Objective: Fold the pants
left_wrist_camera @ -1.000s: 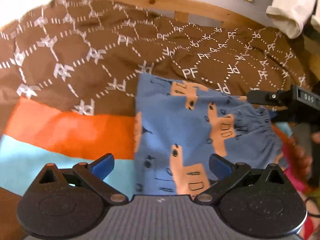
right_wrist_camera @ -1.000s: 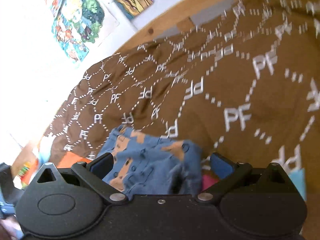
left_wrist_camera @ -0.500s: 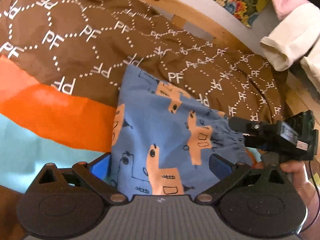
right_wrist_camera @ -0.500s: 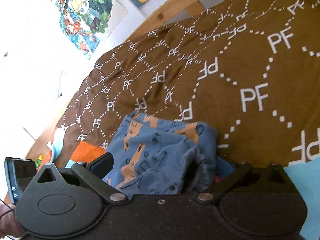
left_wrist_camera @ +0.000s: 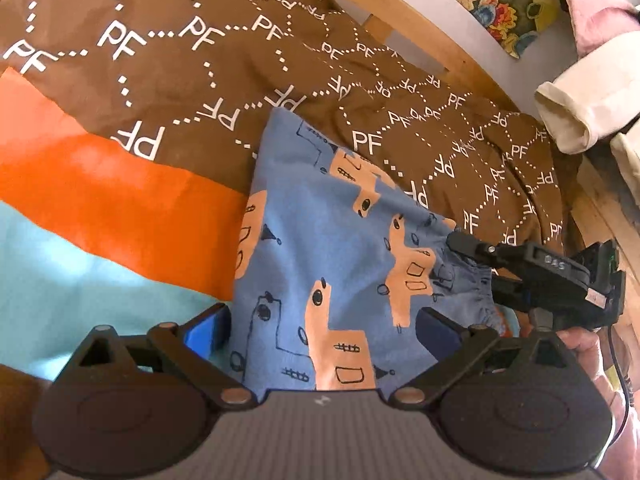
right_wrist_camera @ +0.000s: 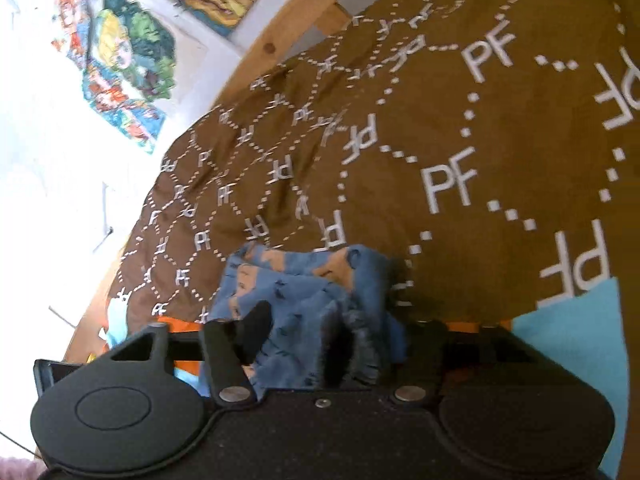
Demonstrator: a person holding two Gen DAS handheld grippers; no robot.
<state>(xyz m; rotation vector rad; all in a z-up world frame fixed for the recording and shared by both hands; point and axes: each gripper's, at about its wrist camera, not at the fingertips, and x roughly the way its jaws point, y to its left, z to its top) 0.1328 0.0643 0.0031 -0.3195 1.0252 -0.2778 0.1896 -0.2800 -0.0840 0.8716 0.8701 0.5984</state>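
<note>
Now pants (left_wrist_camera: 320,264) between left gripper (left_wrist_camera: 322,326) jaws — R gripper (right_wrist_camera: 304,340) clamped.

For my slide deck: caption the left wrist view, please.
Open left gripper straddles blue patterned pants on a brown duvet; right gripper pinches the waistband.

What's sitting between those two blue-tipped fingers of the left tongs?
In the left wrist view, the blue pants with orange figures lie between the open fingers of the left tongs, spread over the brown bedcover.

A wooden-framed bed (left_wrist_camera: 404,26) is covered by a brown, orange and turquoise duvet (left_wrist_camera: 192,80), on which blue patterned pants (left_wrist_camera: 320,248) are laid.
</note>
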